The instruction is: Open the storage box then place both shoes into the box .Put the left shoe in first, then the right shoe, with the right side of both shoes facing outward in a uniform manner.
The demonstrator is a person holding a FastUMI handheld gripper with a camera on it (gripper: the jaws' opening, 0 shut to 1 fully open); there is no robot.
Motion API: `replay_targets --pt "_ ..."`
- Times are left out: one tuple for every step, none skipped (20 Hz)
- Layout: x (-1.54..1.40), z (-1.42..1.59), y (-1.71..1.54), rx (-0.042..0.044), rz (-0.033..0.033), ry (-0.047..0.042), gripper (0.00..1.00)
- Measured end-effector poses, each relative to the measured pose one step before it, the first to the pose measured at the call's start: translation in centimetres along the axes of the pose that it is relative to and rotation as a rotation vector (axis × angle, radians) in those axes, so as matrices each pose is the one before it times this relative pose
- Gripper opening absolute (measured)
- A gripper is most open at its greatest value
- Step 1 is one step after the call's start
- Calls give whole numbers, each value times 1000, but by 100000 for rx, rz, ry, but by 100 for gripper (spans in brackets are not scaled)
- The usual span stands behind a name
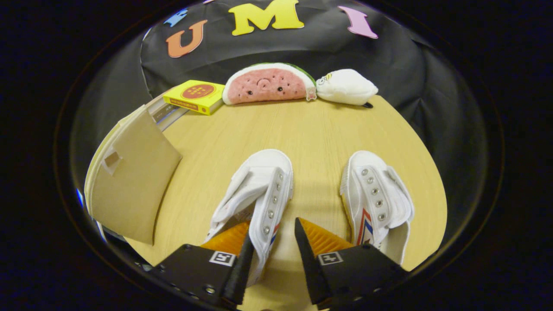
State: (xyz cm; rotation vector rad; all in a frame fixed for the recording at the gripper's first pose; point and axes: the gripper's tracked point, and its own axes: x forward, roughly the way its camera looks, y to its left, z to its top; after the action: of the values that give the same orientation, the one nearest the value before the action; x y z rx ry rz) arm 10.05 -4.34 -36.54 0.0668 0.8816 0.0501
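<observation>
Tongs (273, 250) spread apart, straddling side wall of left shoe (255, 194) w/ one finger inside it, not clamped. Right shoe (376, 198) just beside on table (302, 129); box (129, 181) further left, flap open.

Hand-held gripper (273, 242): points forward and down over the surface (311, 129)
Fingers: spread apart — a clear gap between them
Left finger (237, 263): its inner edge lies against the side wall of the left shoe (255, 194)
Right finger (311, 255): free — touching nothing, with bare surface beside it
Grip: nothing is pinched from both sides
</observation>
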Motion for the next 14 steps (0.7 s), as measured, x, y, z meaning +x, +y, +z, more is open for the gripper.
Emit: replay_targets --pt "218 -118 259 1709 1225 1712 43" --pt "-56 -208 -140 2264 -384 1945 30" --pt "58 -253 220 1837 1343 2151 17" --pt "117 -42 -111 4661 -260 1529 16" --pt "-308 -39 356 3622 830 2666 2" --pt "-16 103 -127 2835 13 1812 0" --pt "-176 -110 149 2367 246 2278 0" --pt "-340 -77 70 1771 54 1611 0" --pt "-230 38 234 1214 714 1410 0" --pt "-340 -144 172 1656 564 1245 0" --pt "-247 -172 202 2018 515 1002 0" --pt "-427 -358 222 2573 427 1151 0" --pt "-468 -194 181 2249 91 269 0" --pt "-733 -254 265 2575 -145 73 0"
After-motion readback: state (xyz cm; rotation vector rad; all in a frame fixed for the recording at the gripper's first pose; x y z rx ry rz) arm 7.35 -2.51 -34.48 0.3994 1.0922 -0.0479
